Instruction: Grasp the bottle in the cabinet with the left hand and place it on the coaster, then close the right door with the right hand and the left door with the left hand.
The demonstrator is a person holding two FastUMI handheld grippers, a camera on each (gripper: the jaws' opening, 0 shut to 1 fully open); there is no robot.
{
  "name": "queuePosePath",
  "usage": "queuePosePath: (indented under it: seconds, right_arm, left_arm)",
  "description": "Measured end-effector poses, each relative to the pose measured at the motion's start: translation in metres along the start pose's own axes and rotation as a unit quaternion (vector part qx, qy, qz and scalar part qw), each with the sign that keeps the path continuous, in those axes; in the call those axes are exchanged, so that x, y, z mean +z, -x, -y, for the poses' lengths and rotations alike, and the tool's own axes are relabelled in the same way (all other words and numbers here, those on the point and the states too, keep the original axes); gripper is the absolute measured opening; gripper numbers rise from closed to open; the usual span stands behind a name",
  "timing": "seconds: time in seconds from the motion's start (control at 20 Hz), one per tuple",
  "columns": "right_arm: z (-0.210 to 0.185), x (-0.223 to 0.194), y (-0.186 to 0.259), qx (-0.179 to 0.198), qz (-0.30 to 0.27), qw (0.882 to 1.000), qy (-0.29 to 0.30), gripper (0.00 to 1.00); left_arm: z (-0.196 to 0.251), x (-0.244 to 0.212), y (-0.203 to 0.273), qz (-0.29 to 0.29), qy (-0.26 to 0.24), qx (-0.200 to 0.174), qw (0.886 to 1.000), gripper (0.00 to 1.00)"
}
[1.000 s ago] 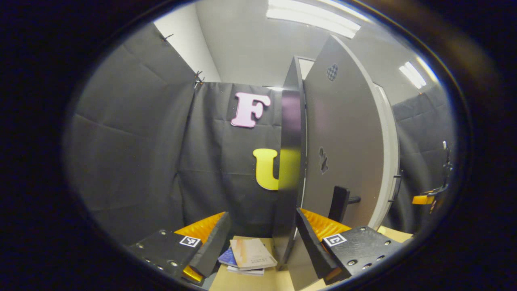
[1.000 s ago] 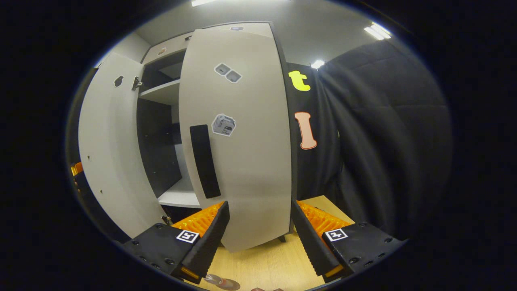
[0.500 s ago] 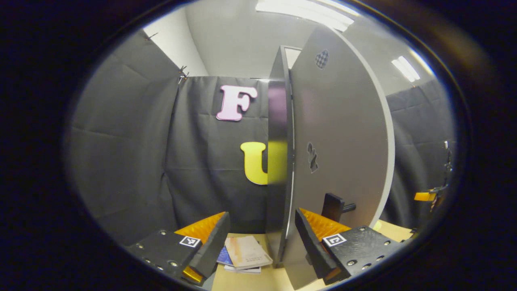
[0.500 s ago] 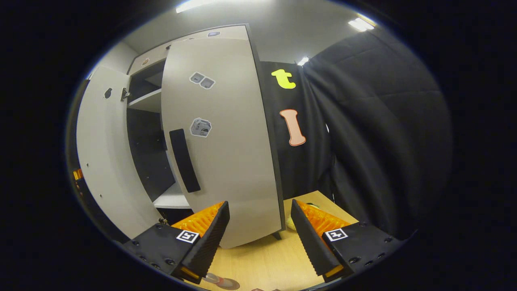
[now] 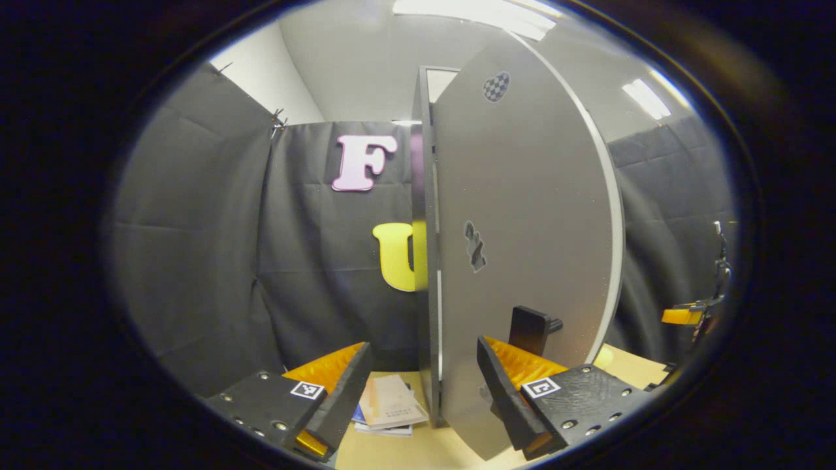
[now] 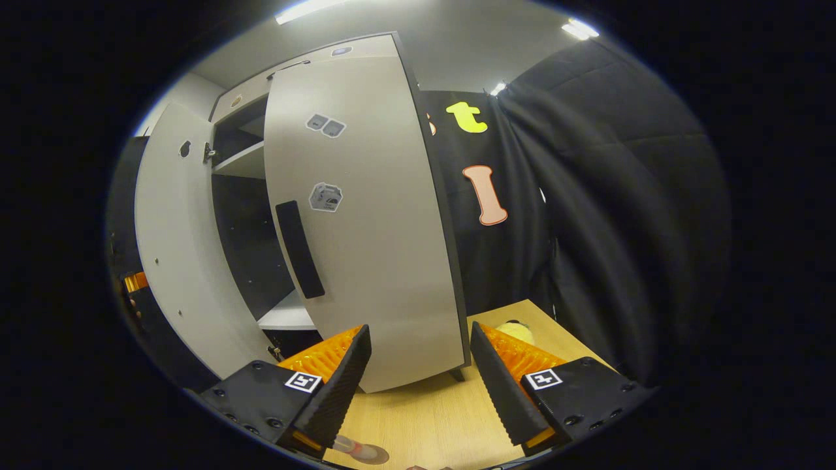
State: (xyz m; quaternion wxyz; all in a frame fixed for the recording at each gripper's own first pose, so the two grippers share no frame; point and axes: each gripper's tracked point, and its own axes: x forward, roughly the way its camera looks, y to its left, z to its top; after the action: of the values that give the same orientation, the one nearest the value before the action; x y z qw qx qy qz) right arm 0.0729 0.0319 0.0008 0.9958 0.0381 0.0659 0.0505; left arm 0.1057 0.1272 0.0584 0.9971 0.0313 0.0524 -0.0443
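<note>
Left gripper (image 5: 418, 385): fingers standing apart, gripping nothing; left door (image 5: 522, 248) rising edge-on just ahead, its handle (image 5: 529, 329) beyond the right finger; books (image 5: 392, 411) lying on the table (image 5: 392, 450) between the fingers.

Right gripper (image 6: 418, 378): fingers standing apart, empty; right door (image 6: 372, 248) hanging ajar directly ahead, cabinet (image 6: 255, 222) showing beyond to the left. Bottle's place: cannot tell.

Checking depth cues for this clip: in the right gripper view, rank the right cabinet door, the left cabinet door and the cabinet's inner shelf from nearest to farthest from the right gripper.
1. Right cabinet door: straight ahead of the right gripper, part closed.
2. Left cabinet door: left side, swung open.
3. Inner shelf: upper left, inside the cabinet, between the doors.
</note>
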Motion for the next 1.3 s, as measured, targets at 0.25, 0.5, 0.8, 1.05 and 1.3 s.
queuePosePath:
  seconds: [0.25, 0.5, 0.8, 1.05, 1.3]
  right_arm:
    - [0.018, 0.003, 0.001, 0.004, 0.000, 1.000, -0.005, 0.97]
    - [0.045, 0.006, 0.006, 0.000, 0.002, 1.000, 0.002, 0.97]
    - [0.084, 0.007, 0.014, -0.010, -0.001, 1.000, 0.002, 0.97]
    - [0.125, 0.012, 0.013, -0.014, 0.000, 1.000, 0.010, 0.97]
    - [0.141, 0.015, -0.007, 0.005, -0.003, 1.000, 0.021, 0.97]
  left_arm:
    - [0.027, 0.004, -0.009, -0.005, -0.006, -0.002, 1.000, 1.00]
    - [0.071, 0.005, -0.027, -0.014, -0.015, -0.021, 1.000, 1.00]
    - [0.139, 0.003, -0.049, -0.021, -0.050, -0.019, 0.998, 0.87]
    - [0.153, 0.008, -0.028, -0.002, -0.020, 0.035, 0.999, 0.94]
    - [0.155, 0.011, 0.029, 0.027, 0.051, 0.075, 0.996, 0.99]
